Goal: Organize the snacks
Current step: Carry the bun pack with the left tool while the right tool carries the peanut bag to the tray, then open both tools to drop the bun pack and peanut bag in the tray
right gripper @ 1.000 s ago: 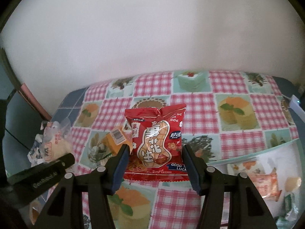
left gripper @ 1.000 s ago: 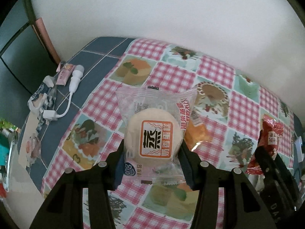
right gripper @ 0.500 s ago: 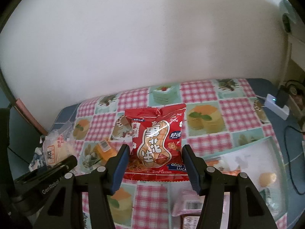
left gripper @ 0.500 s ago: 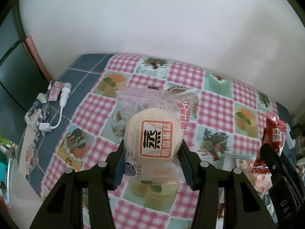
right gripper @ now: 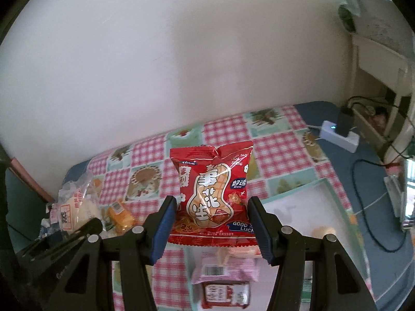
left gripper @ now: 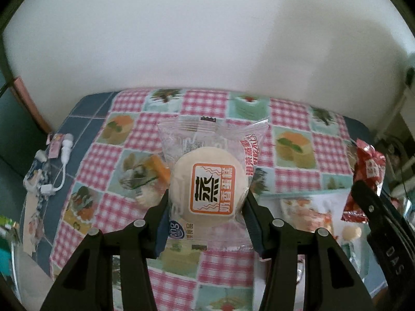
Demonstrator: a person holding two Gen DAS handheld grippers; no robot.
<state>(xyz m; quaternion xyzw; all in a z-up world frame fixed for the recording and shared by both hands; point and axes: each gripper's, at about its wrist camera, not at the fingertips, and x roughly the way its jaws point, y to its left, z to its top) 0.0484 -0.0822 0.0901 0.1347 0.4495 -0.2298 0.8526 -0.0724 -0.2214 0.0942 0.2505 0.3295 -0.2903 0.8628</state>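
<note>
My left gripper [left gripper: 207, 223] is shut on a clear-wrapped steamed cake [left gripper: 208, 184] with an orange label, held above the checked tablecloth [left gripper: 215, 101]. My right gripper [right gripper: 212, 226] is shut on a red peanut packet [right gripper: 214, 194], held above the near left part of a mint-rimmed white tray [right gripper: 306, 189]. The tray holds a pink packet [right gripper: 225, 269], a red packet [right gripper: 225, 294] and other small snacks. The peanut packet [left gripper: 365, 178] and the tray [left gripper: 319, 194] also show at the right of the left wrist view. The cake [right gripper: 75, 207] shows at the left of the right wrist view.
An orange-wrapped snack [right gripper: 119, 212] lies on the cloth left of the tray. A white cable with plugs [left gripper: 62, 163] and small packets lie at the table's left edge. A white power strip with a black plug [right gripper: 339, 132] and black cables lie at the right. The white wall stands behind.
Both grippers have swung to the right with their snacks still held. The tray has come into view below the right gripper, and the power strip now shows at the right.
</note>
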